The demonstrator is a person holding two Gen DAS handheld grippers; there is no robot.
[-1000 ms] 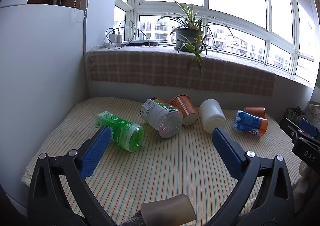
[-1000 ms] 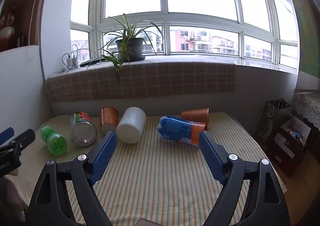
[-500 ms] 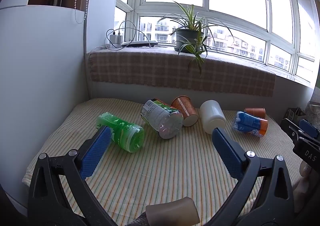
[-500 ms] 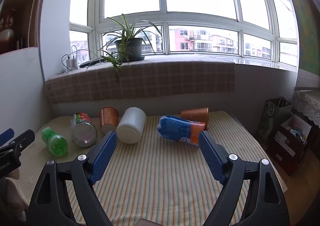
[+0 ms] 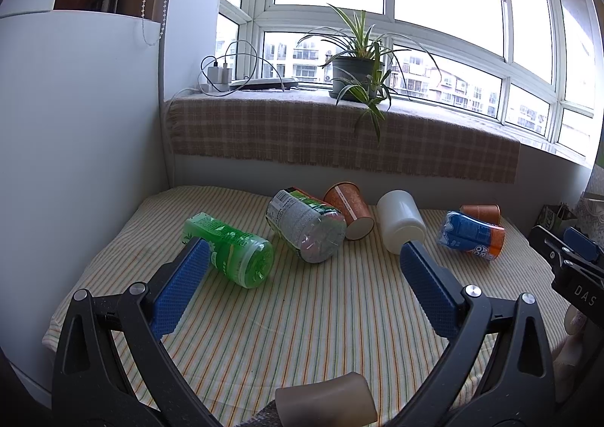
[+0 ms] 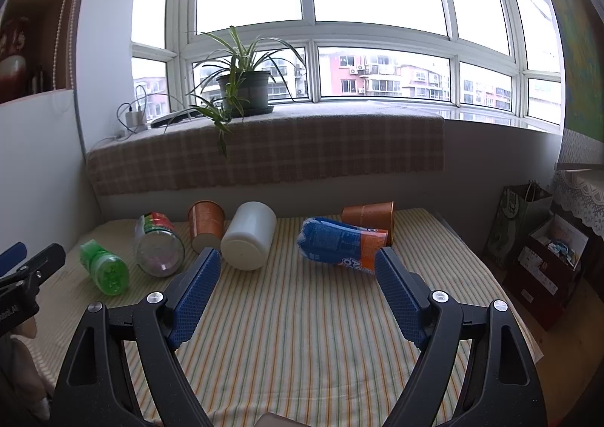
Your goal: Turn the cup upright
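Nothing moved since earlier frames: left tongs [image 5: 302, 272], right tongs [image 6: 298, 278] still hover open, empty, near edge of bench [image 6: 302, 332]. Copper cup [image 6: 205, 225] lies tipped, far left; task unstarted.

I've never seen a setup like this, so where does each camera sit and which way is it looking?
Left wrist: on the left gripper, facing the window across the striped table; its open blue fingers frame the green bottle.
Right wrist: on the right gripper, open, aimed likewise from further right.
Shared: white jar, copper cup.
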